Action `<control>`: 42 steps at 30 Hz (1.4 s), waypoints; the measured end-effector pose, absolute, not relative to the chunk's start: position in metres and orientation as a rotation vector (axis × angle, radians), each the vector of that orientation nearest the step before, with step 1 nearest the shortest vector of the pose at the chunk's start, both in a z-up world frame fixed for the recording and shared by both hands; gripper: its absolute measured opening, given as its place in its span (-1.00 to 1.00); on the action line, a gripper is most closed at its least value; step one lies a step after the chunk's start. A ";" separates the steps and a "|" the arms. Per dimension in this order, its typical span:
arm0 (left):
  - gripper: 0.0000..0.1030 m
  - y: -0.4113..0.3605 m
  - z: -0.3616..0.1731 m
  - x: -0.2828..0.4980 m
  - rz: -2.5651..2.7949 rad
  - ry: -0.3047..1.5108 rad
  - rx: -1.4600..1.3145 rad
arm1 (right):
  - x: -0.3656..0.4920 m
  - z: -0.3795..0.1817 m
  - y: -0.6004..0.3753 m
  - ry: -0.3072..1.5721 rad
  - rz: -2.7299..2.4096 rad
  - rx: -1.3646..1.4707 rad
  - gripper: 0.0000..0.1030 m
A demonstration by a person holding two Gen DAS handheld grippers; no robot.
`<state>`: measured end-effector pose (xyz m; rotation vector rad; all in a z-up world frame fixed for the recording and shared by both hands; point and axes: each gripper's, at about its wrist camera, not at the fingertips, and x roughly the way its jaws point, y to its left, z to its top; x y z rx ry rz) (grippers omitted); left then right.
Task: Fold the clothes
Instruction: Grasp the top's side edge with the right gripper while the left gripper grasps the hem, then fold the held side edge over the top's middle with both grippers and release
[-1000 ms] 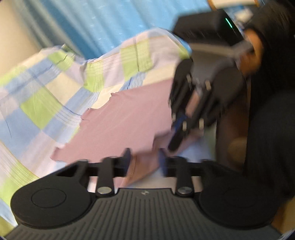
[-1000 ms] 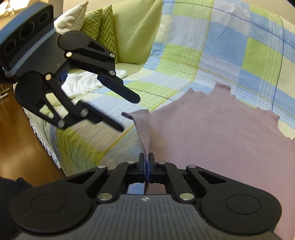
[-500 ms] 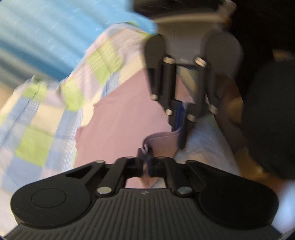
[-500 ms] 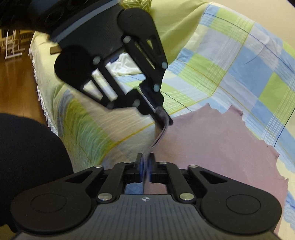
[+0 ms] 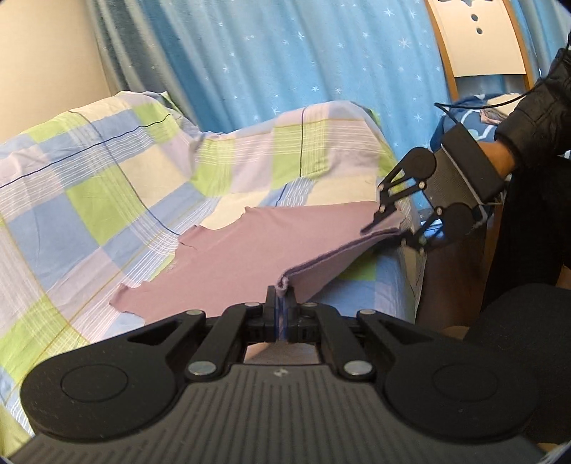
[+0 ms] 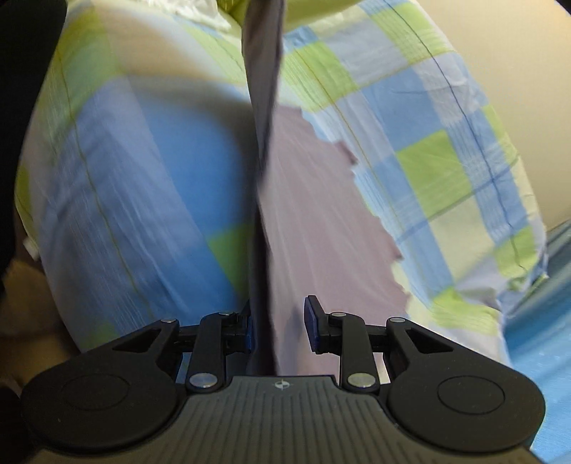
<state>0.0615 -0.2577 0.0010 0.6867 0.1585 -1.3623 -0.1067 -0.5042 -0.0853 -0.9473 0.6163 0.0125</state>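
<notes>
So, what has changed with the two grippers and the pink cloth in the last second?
The left gripper has shut on the pink cloth's near edge. The right gripper has slid away along that edge and now stands open around it. The cloth's far part stays flat on the checked cover.

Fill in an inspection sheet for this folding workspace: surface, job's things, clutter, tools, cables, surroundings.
Surface: sofa under a checked cover, wrinkled.
Job's things: one mauve cloth, mostly flat on the cover, near edge lifted between the two tools.
Clutter: a pale bundle at the far end, too blurred to name.
Tools: left tool shut on the cloth's edge; right tool open, the cloth's edge running between its fingers.
Cables: a thin black cable behind the right tool.
Surroundings: blue starred curtain; a person's black sleeve.
</notes>
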 end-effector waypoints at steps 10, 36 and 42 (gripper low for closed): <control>-0.98 -0.258 -0.024 0.058 -1.309 0.228 0.709 | -0.129 -0.114 -0.565 0.667 -0.069 -1.038 -1.00; -0.98 -0.272 -0.014 0.221 -1.147 0.577 0.328 | -0.019 0.031 -0.650 0.935 0.115 -0.340 -1.00; -0.99 -0.302 -0.065 0.271 -1.100 0.719 0.329 | 0.029 -0.030 -0.722 0.925 0.096 0.041 -0.52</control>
